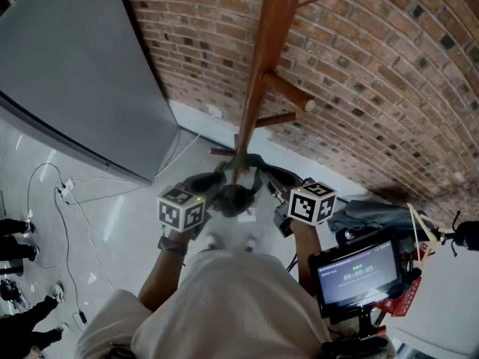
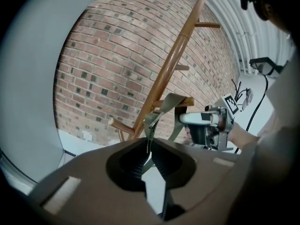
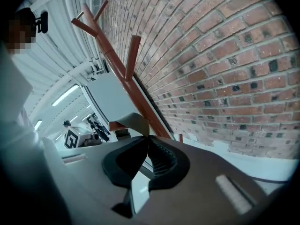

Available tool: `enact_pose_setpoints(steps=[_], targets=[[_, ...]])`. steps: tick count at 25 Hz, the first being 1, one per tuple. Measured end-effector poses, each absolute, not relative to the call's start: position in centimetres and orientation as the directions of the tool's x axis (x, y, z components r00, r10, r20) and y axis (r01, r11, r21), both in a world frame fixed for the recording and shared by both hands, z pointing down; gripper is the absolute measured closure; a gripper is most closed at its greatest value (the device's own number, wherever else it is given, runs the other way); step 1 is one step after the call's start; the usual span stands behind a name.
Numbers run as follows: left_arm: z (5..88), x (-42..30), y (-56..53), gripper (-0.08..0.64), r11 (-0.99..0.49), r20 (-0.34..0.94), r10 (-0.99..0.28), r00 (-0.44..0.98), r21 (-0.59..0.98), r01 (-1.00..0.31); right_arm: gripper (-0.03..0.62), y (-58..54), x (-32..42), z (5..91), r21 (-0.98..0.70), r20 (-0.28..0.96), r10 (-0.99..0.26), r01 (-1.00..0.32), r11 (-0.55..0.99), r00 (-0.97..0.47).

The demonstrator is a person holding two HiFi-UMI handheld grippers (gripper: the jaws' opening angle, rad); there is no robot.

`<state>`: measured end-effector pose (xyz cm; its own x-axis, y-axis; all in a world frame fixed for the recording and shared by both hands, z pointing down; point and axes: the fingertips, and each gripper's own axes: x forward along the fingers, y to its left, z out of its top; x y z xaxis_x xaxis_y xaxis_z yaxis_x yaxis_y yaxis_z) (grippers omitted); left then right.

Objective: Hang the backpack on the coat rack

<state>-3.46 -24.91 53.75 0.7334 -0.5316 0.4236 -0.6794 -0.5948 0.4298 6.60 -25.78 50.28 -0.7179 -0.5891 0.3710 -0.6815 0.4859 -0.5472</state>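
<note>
Backpack [image 1: 233, 199], one, gripped by both left claw [image 2: 149, 142] and right claw [image 3: 146, 139].

Indoor test or recording space, loft-like, not a home.

- A bare red brick wall [image 1: 389, 73] is seen along one side, with a glossy white floor [image 1: 112, 223] below it.
- A large plain grey panel [image 1: 75, 66] is set up beside the brick.
- Thin white cables [image 1: 45, 165] are trailed loose over the floor to a white power strip [image 1: 67, 191].
- A small black monitor with a timer readout [image 1: 358, 274] is mounted at lower right.
- Dark shoes of bystanders [image 1: 15, 234] are noted at the left edge.
- Long ceiling light strips [image 3: 65, 93] and white ceiling pipes [image 3: 61, 55] are shown in the right gripper view.
- A brown wooden coat rack [image 1: 266, 58] is set by the brick wall.
</note>
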Motion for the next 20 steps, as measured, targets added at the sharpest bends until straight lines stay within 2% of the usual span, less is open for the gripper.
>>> enact_pose_setpoints(steps=[20], targets=[[57.1, -0.9, -23.9, 0.528, -0.61, 0.458, -0.456, 0.763, 0.463, -0.643, 0.572, -25.5, 4.7, 53.3, -0.606, 0.375, -0.525, -0.63, 0.485, -0.764]])
